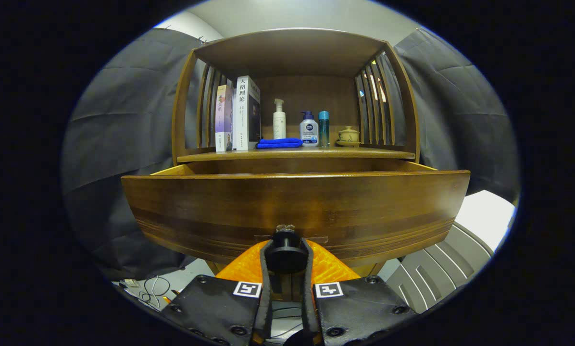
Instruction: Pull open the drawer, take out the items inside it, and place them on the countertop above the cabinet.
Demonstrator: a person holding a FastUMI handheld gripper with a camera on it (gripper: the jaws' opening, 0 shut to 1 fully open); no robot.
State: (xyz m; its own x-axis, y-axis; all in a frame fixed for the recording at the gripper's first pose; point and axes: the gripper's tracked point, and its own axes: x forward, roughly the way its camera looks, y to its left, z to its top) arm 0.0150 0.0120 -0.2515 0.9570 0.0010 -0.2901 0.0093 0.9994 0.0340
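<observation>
Tongs [286, 257] around drawer knob [286, 253]

Low, close, facing drawer front [294, 204]

Staged home corner inside a cloth-walled booth: wooden cabinet [294, 96] stocked with books [239, 115], lotion bottles [309, 129], folded blue towel [279, 142], lidded teacup [348, 136].
</observation>
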